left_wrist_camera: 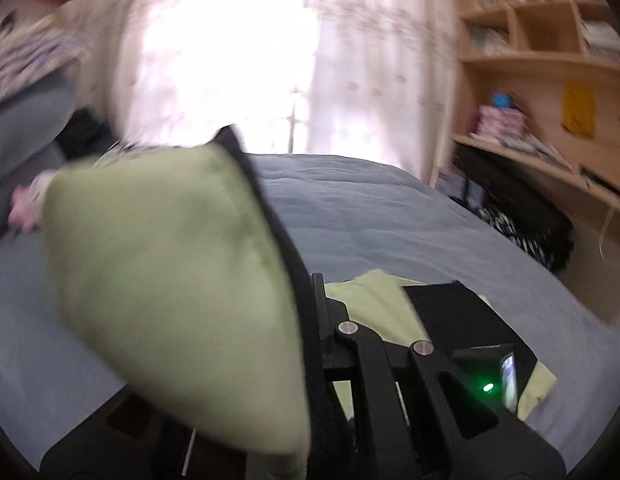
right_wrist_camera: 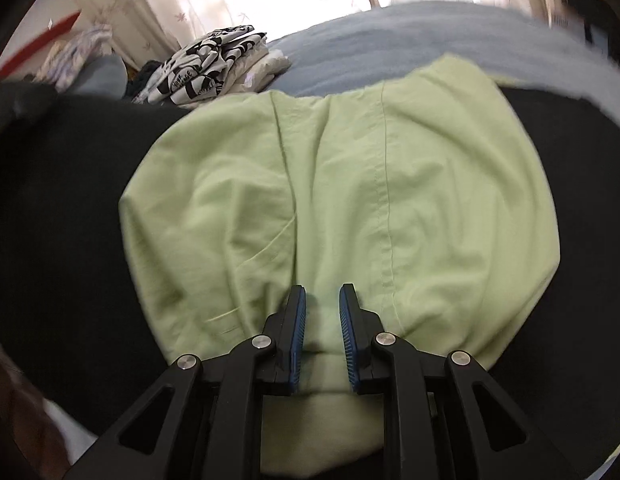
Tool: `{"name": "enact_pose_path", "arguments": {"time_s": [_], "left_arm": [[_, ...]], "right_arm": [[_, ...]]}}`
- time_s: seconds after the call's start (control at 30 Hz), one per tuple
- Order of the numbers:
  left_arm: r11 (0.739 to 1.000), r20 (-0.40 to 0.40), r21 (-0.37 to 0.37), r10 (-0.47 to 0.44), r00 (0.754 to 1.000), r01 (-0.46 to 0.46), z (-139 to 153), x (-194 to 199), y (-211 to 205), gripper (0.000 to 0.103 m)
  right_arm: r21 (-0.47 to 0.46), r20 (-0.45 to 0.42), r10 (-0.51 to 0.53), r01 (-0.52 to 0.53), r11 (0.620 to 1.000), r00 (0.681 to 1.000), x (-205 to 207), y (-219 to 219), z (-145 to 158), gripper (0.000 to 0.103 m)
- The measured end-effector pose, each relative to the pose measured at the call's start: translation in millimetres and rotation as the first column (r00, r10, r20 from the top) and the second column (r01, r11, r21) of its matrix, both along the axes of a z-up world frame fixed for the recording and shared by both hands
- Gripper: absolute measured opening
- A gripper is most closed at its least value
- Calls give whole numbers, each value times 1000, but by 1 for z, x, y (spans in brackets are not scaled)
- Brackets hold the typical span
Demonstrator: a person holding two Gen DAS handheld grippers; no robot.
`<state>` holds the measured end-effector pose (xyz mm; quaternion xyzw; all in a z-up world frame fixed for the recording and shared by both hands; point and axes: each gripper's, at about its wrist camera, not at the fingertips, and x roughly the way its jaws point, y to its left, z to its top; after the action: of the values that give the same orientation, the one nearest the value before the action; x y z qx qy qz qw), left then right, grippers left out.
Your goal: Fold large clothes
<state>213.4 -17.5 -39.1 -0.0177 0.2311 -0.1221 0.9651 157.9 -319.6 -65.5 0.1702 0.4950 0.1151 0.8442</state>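
Note:
A large light-green garment (right_wrist_camera: 350, 184) with black side panels (right_wrist_camera: 57, 216) lies spread on the blue bed cover (right_wrist_camera: 410, 36). My right gripper (right_wrist_camera: 322, 296) points down at its near edge, blue pads (right_wrist_camera: 297, 320) a little apart with a bunched fold of the green cloth pinched between them; creases run out from there. In the left wrist view my left gripper (left_wrist_camera: 316, 292) is shut on a black-trimmed edge of the same garment (left_wrist_camera: 169, 272), which is lifted and drapes over the left finger, hiding the fingertips. More of the garment (left_wrist_camera: 374, 304) lies on the bed below.
A stack of folded black-and-white patterned clothes (right_wrist_camera: 213, 64) sits at the far left of the bed. A grey pillow (left_wrist_camera: 21, 132) lies at the left. Wooden shelves (left_wrist_camera: 550, 40) and a desk with a dark bag (left_wrist_camera: 526, 212) stand right of the bed. Bright curtains (left_wrist_camera: 229, 60) hang behind.

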Motion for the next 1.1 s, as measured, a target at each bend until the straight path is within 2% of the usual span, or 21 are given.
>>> {"name": "enact_pose_path", "arguments": {"time_s": [0.07, 0.1, 0.17, 0.27, 0.4, 0.5, 0.57, 0.6, 0.73, 0.83, 0.93, 1.0, 1.03, 1.07, 1.1], "left_arm": [[998, 5, 32, -55, 998, 55, 6, 0, -32, 4], [996, 7, 41, -81, 997, 81, 7, -1, -48, 4], [988, 5, 56, -143, 990, 142, 6, -5, -84, 4], [971, -18, 62, -229, 973, 230, -3, -23, -136, 4], [928, -104, 100, -348, 932, 358, -46, -41, -209, 4], [885, -202, 202, -382, 902, 421, -96, -52, -253, 4], [866, -271, 240, -374, 887, 439, -122, -53, -268, 4], [864, -273, 253, -368, 889, 435, -127, -56, -273, 4], [881, -252, 214, -368, 895, 423, -115, -59, -275, 4], [870, -264, 234, -374, 889, 435, -119, -61, -280, 4], [862, -356, 215, -370, 858, 460, -120, -49, -272, 16], [864, -374, 142, -406, 834, 484, -110, -54, -261, 26], [862, -379, 112, -423, 823, 495, -108, -52, -258, 39], [859, -386, 78, -443, 809, 507, -104, -52, -255, 56], [855, -390, 44, -462, 796, 517, -97, -54, -250, 64]], "right_arm": [[95, -23, -39, 41, 995, 999, -12, -29, 13, 20], [96, -13, -63, 64, 993, 998, -20, -41, 20, 20], [30, 51, -154, 152, 988, 987, -44, -77, 42, 20], [-52, 145, -307, 317, 947, 941, -83, -134, 68, 21], [-86, 201, -472, 496, 864, 858, -125, -196, 79, 21], [-97, 191, -542, 566, 819, 818, -140, -223, 72, 21], [-87, 169, -558, 576, 813, 812, -143, -231, 63, 21], [-84, 158, -561, 577, 812, 813, -143, -233, 59, 21], [-61, 154, -556, 570, 820, 817, -144, -229, 52, 21], [-55, 151, -553, 566, 823, 819, -154, -241, 47, 21], [-58, 119, -546, 555, 830, 829, -159, -245, 42, 21], [-52, 108, -547, 554, 831, 830, -169, -257, 44, 22], [-48, 112, -546, 554, 831, 830, -170, -258, 45, 27], [-48, 115, -546, 554, 831, 830, -173, -262, 49, 34], [-52, 122, -546, 555, 831, 829, -174, -262, 52, 37]]}}
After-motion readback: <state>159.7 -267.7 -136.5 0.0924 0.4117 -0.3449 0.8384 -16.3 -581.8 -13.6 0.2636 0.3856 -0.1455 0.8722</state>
